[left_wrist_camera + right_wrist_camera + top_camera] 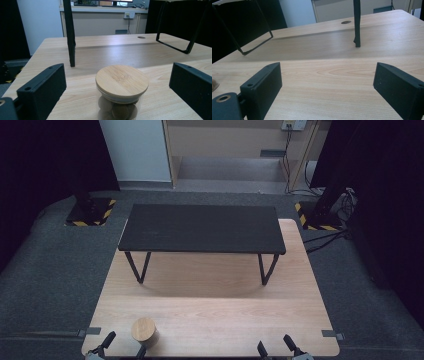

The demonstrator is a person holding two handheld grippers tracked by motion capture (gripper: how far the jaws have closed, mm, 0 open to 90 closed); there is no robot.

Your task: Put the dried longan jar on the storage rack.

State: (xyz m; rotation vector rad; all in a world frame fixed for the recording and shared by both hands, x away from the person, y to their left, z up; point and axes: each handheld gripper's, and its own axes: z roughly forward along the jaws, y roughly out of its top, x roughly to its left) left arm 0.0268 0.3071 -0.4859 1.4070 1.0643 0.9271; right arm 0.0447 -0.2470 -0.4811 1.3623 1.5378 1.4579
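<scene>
A small glass jar (pixel 144 333) with a round bamboo lid stands near the front left edge of the wooden table (pixel 215 310). In the left gripper view the jar (pixel 121 93) holds several brown balls and stands between my left gripper's jaws without touching them. My left gripper (pixel 124 344) is open around the jar, its gap (pixel 117 87) wide. My right gripper (pixel 275 347) rests open at the front right edge, and its jaws (pixel 327 82) have only bare tabletop between them.
A black raised shelf (pixel 201 228) on thin metal legs (pixel 137 268) stands across the back half of the table. Dark carpet surrounds the table. Stands with yellow-black striped bases (pixel 91 212) sit at the far corners, with cables (pixel 325 237) at the right.
</scene>
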